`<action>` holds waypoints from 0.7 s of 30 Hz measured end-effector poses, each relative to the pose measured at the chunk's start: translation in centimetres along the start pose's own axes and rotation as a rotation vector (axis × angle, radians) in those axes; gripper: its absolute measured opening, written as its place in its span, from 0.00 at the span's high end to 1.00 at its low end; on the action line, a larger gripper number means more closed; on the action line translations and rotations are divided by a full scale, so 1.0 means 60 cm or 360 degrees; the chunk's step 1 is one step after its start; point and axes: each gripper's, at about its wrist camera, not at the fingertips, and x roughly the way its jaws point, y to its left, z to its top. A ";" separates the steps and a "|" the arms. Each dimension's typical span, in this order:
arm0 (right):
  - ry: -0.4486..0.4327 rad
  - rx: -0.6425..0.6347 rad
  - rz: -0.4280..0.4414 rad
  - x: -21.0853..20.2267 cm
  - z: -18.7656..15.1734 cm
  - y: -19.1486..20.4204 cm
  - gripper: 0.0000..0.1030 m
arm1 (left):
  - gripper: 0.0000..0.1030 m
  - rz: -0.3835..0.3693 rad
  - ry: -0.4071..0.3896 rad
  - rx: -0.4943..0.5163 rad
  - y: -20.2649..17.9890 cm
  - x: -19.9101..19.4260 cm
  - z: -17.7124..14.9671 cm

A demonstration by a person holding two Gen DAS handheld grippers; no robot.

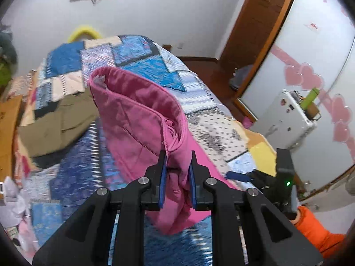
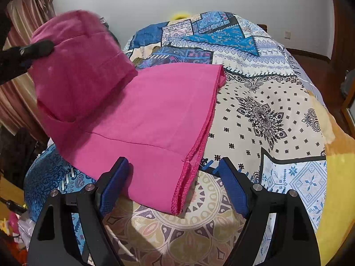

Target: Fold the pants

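While one end of the bright pink cotton pants [image 1: 142, 119] is lifted clear of the patterned blue and cream patchwork bedspread [image 2: 266, 115], a bunched fold of it is pinched between the blue pads of the left claw [image 1: 177, 173], whose jaws are nearly closed on the cloth. The rest of the pants is spread flat on the bed. The right claw [image 2: 173, 184] is held wide open and empty, straddling the near stitched hem without gripping it. A crumpled olive-brown garment [image 1: 57, 124] is seen lying farther up the bed.
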 end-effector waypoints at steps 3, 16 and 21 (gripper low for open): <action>-0.0006 0.0007 0.0001 0.000 0.002 -0.002 0.23 | 0.84 -0.0064 0.0038 -0.0004 -0.014 0.023 0.008; -0.0018 0.0035 0.0014 0.002 0.000 -0.013 0.23 | 0.83 -0.0205 0.0305 0.0086 -0.073 0.107 0.004; -0.0020 0.0054 0.0007 -0.002 0.000 -0.018 0.23 | 0.65 -0.0220 0.0327 0.0092 -0.068 0.107 0.008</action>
